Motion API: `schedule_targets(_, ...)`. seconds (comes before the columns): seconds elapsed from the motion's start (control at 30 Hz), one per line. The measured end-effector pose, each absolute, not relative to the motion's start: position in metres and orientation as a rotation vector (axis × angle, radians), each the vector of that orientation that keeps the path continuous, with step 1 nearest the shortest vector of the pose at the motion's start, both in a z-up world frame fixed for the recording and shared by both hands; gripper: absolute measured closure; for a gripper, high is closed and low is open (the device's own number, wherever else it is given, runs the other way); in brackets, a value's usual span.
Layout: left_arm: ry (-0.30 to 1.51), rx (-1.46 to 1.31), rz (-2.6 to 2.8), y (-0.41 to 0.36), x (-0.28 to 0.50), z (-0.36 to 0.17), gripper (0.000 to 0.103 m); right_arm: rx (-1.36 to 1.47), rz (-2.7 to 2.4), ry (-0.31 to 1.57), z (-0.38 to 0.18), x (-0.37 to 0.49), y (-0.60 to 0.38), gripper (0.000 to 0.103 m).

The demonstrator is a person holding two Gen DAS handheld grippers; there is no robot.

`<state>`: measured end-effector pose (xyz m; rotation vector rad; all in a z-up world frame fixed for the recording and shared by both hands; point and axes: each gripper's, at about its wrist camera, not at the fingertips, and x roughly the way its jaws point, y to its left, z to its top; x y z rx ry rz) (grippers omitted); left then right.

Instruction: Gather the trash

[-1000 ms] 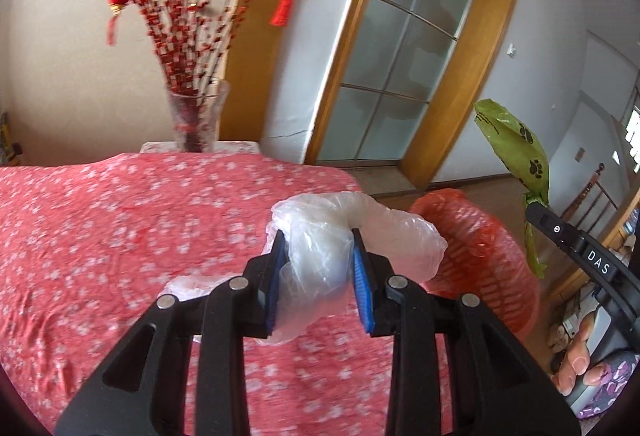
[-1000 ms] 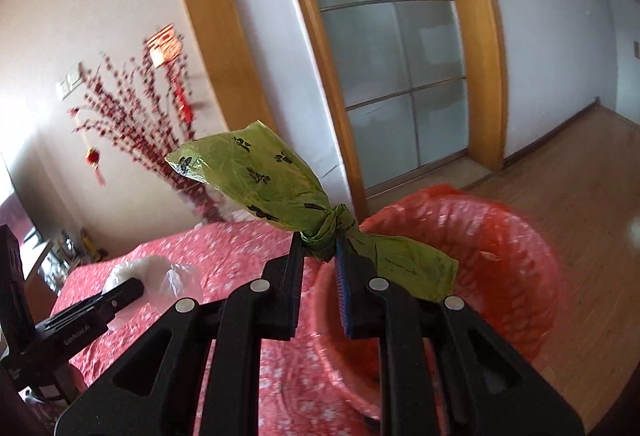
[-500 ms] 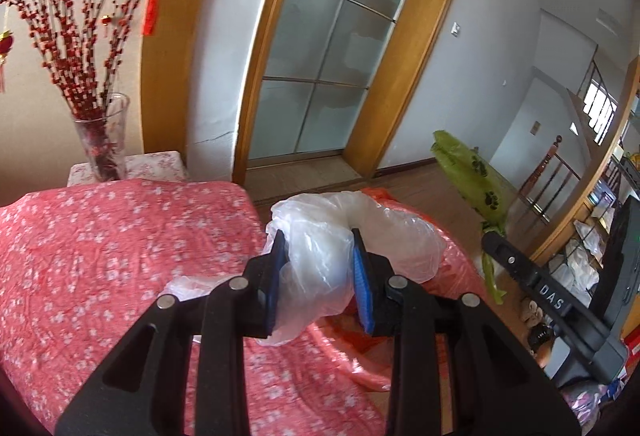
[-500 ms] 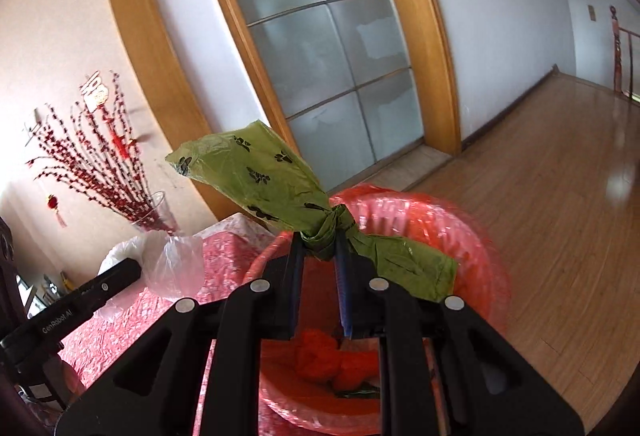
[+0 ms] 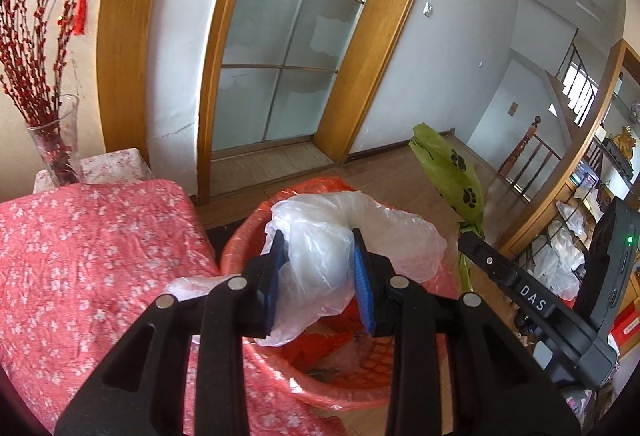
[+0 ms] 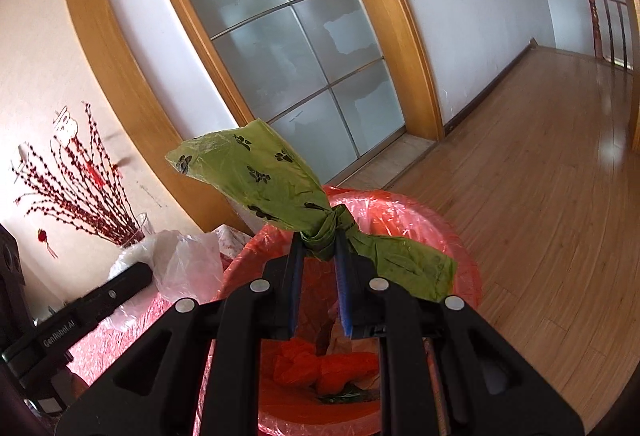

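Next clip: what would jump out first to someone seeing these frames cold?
Two bags held over the red bin: the right claw pinches a green paw-print bag at its knot, right above the bin's mouth. The left claw clamps a crumpled clear bag at the bin's near rim, beside the pink floral tablecloth.

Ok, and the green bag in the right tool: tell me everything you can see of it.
The green bag is thin, crinkled, slightly see-through plastic printed with black paw marks. It is tied in a knot near its middle, and the right tool is shut on that knot. One puffed end fans up and to the left, the shorter end droops to the right. It hangs over the open red bin, touching nothing but the tool. The left wrist view shows it standing upright beside the clear bag.
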<state>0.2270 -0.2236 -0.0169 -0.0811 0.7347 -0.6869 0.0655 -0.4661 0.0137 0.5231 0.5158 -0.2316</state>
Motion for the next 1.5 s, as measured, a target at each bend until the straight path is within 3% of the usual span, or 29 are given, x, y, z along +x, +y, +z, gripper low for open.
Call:
schedule_targets(0.33, 0.785, -0.063, -0.702, -0.244, 0.230, -0.035, 0.071, 0.548, -0.233, 0.507, 0.013, 0.068, -0.474, 0.087)
schedule_targets(0.53, 0.793, -0.048, -0.711, -0.250, 0.232, -0.040, 0.063, 0.582, -0.213, 0.513, 0.010, 0.071, -0.480, 0.083)
schedule_targets(0.67, 0.811, -0.055, -0.696, -0.245, 0.235, -0.047, 0.056, 0.603, -0.201, 0.524, 0.006, 0.072, -0.484, 0.071)
schedule_targets(0.83, 0.824, -0.058, -0.668, -0.233, 0.236, -0.053, 0.055, 0.593, -0.214, 0.527, 0.006, 0.067, -0.485, 0.063)
schedule_targets(0.93, 0.803, -0.047, -0.647, -0.222, 0.230, -0.050, 0.053, 0.538, -0.241, 0.517, 0.011, 0.061, -0.478, 0.053)
schedule_targets(1.03, 0.746, -0.025, -0.619, -0.205, 0.216, -0.042, 0.045, 0.452, -0.264, 0.489, 0.021, 0.049, -0.464, 0.034)
schedule_targets(1.1, 0.694, -0.002, -0.595, -0.190, 0.201, -0.036, 0.034, 0.383, -0.278, 0.457, 0.029, 0.038, -0.450, 0.016)
schedule_targets(1.17, 0.641, 0.018, -0.569, -0.176, 0.186, -0.028, 0.026, 0.324, -0.285, 0.425, 0.035, 0.027, -0.438, 0.008)
schedule_targets(1.3, 0.528, 0.043, -0.495, -0.143, 0.155, -0.016, 0.008, 0.232, -0.336, 0.395, 0.044, 0.005, -0.412, 0.002)
schedule_targets(1.5, 0.422, 0.059, -0.360, -0.093, 0.109, -0.005, 0.004, 0.181, -0.363, 0.396, 0.047, -0.027, -0.382, 0.002)
